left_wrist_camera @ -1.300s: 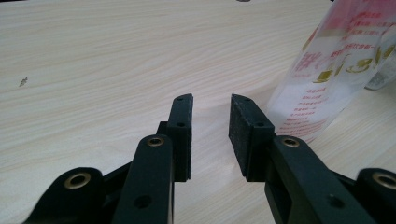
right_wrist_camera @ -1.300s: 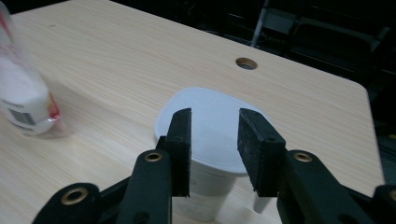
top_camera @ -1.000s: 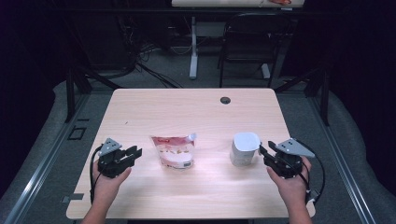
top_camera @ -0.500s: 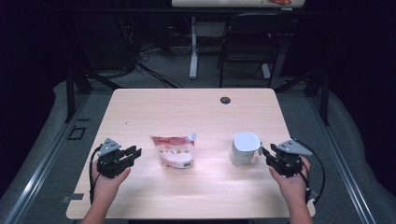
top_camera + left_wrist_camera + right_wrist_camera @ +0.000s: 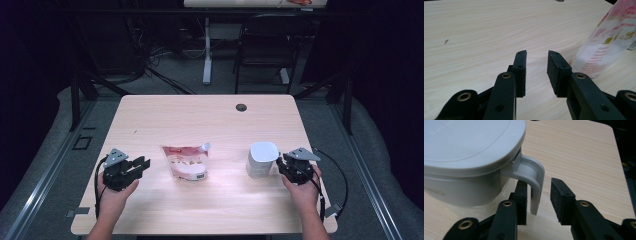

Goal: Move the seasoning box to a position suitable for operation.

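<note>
At the near right edge of the table (image 5: 150, 110), the right gripper (image 5: 537, 192) straddles the jug (image 5: 261, 159) handle (image 5: 534, 180), jaws just closing but one pad not yet touching, lined up to grip it. Since a second ago it has dropped lower beside the jug. Near left, the left gripper (image 5: 536, 67) waits half-open and empty, the pouch (image 5: 186, 161) just right of it.
</note>
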Demonstrator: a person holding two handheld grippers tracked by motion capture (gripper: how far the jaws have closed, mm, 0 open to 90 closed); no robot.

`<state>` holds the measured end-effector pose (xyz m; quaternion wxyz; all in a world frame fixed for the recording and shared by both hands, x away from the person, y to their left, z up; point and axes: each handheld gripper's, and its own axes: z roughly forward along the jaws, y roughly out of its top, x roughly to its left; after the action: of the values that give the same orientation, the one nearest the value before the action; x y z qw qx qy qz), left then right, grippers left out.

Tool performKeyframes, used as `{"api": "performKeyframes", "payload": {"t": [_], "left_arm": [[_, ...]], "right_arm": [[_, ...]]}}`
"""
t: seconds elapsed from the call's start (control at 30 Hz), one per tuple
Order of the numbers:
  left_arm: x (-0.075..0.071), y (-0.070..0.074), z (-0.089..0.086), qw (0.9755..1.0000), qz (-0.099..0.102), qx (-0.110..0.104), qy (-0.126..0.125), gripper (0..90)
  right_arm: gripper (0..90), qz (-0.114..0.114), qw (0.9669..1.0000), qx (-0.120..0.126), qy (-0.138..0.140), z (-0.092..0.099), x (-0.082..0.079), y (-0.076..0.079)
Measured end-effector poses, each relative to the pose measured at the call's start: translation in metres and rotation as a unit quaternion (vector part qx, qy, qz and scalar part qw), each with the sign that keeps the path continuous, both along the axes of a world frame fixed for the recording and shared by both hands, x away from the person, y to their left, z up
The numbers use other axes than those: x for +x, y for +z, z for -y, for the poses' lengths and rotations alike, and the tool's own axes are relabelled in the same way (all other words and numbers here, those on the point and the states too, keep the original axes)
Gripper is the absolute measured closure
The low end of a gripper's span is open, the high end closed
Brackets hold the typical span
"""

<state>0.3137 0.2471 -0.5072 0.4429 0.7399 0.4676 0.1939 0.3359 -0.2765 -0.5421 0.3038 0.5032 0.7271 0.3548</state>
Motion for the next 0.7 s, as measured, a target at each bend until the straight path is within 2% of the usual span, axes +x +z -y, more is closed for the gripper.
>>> {"api": "performKeyframes", "payload": {"t": [0.1, 0.17, 0.27, 0.4, 0.7], "left_arm": [[-0.0003, 0.0, -0.0009, 1.0, 0.001, 0.001, 0.0, 69.2], [-0.0006, 0.0001, -0.0015, 1.0, -0.001, 0.0, 0.001, 69.2], [-0.0007, 0.0002, -0.0026, 1.0, 0.001, -0.001, 0.003, 69.1], [-0.0008, 0.0, -0.0029, 1.0, 0.002, -0.001, 0.005, 69.1], [0.0004, -0.0001, -0.002, 1.0, 0.002, 0.0, 0.003, 68.9]], "right_arm": [[73.4, -0.006, 1.0, 0.003, 0.002, -0.003, 0.003, -0.002], [75.8, -0.003, 1.0, -0.005, -0.005, -0.0055, 0.0039, -0.0028], [77.1, 0.0, 1.0, -0.002, -0.006, -0.0056, 0.0055, -0.0039], [78.1, 0.006, 0.9999, -0.013, -0.002, -0.0065, 0.0052, -0.0045], [80.1, 0.003, 0.9997, -0.022, 0.006, -0.0106, -0.0013, -0.0025]]}}
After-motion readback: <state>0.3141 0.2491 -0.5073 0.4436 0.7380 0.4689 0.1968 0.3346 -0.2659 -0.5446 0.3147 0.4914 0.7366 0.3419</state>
